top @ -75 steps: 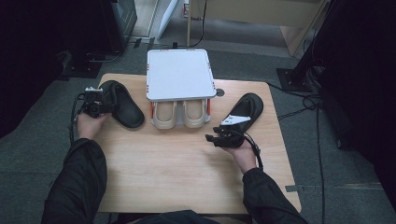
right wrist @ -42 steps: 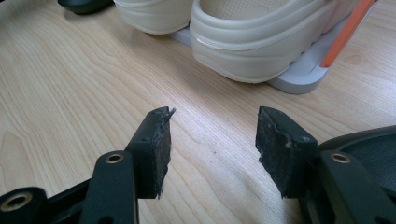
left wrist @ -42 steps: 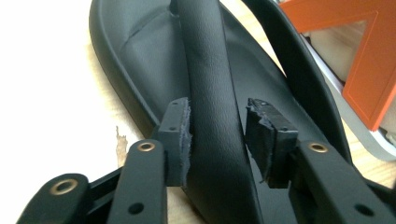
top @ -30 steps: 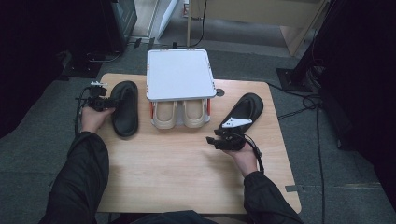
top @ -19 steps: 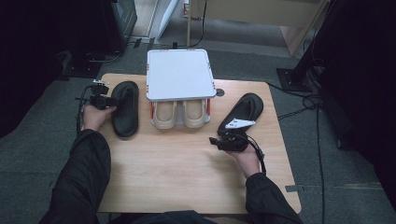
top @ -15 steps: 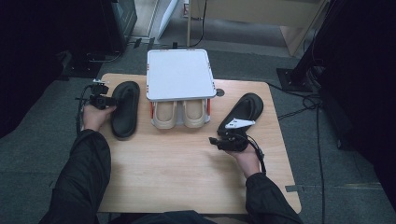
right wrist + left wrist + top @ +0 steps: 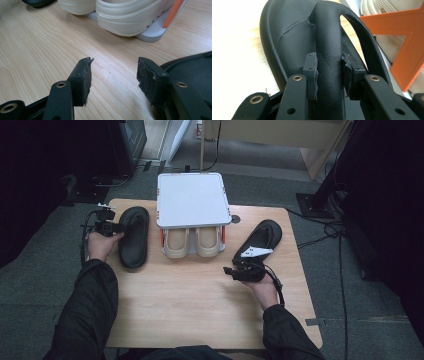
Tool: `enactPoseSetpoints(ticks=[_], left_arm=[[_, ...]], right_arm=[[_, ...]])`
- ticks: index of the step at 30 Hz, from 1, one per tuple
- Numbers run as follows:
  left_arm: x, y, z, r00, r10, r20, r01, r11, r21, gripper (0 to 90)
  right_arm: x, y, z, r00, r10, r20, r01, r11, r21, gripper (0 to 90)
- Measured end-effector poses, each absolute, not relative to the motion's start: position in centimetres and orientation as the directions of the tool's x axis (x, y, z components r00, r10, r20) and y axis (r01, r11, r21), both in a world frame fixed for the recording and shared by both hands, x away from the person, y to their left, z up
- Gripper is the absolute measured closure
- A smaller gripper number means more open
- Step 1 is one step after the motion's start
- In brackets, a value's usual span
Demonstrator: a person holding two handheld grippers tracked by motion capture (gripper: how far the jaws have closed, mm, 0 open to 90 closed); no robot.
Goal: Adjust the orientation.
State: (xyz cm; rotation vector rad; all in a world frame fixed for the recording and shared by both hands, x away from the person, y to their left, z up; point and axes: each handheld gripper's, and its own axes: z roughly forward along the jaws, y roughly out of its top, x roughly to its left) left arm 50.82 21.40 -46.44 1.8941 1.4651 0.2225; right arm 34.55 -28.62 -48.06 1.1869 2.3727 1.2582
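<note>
Two black pads of the left gripper (image 7: 329,72) press on either side of the leather strap (image 7: 328,57) of a black sandal (image 7: 133,237); in the left gripper view the strap rises straight up between them, clamped at the centre of the frame. The jaws have just been closing, and they stand partly drawn in with the strap filling the gap. In the high view this sandal lies at the left of the wooden table (image 7: 200,305), toe toward the top of the frame, the left hand (image 7: 101,245) beside it.

No brand, label or writing can be read on either sandal.

At lower centre of the right gripper view, the right gripper (image 7: 113,75) holds its jaws well apart over bare wood, gripping nothing. A second black sandal (image 7: 192,72) lies just beside the right-hand pad, at the lower right of that frame; whether it touches the pad cannot be told. In the high view that sandal (image 7: 260,240) slants at the right of the table.

Between the two sandals, a white rack (image 7: 190,200) with orange side pieces shelters a pair of cream shoes (image 7: 192,242), heels toward the person.
</note>
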Motion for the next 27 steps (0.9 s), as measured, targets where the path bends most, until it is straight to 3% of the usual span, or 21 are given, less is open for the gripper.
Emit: enactPoseSetpoints(ticks=[15,27], left_arm=[[50.5,21.1,-44.4,0.339,0.9,-0.275,0.783,-0.107,0.613,68.0],[50.5,20.7,-39.5,0.348,0.894,-0.283,0.776,-0.106,0.621,67.9]], right_arm=[[35.3,-27.9,-47.8,-0.678,0.713,0.177,0.546,0.328,0.77,45.7],[35.6,-27.2,-47.8,-0.691,0.702,0.175,0.539,0.339,0.771,45.7]])
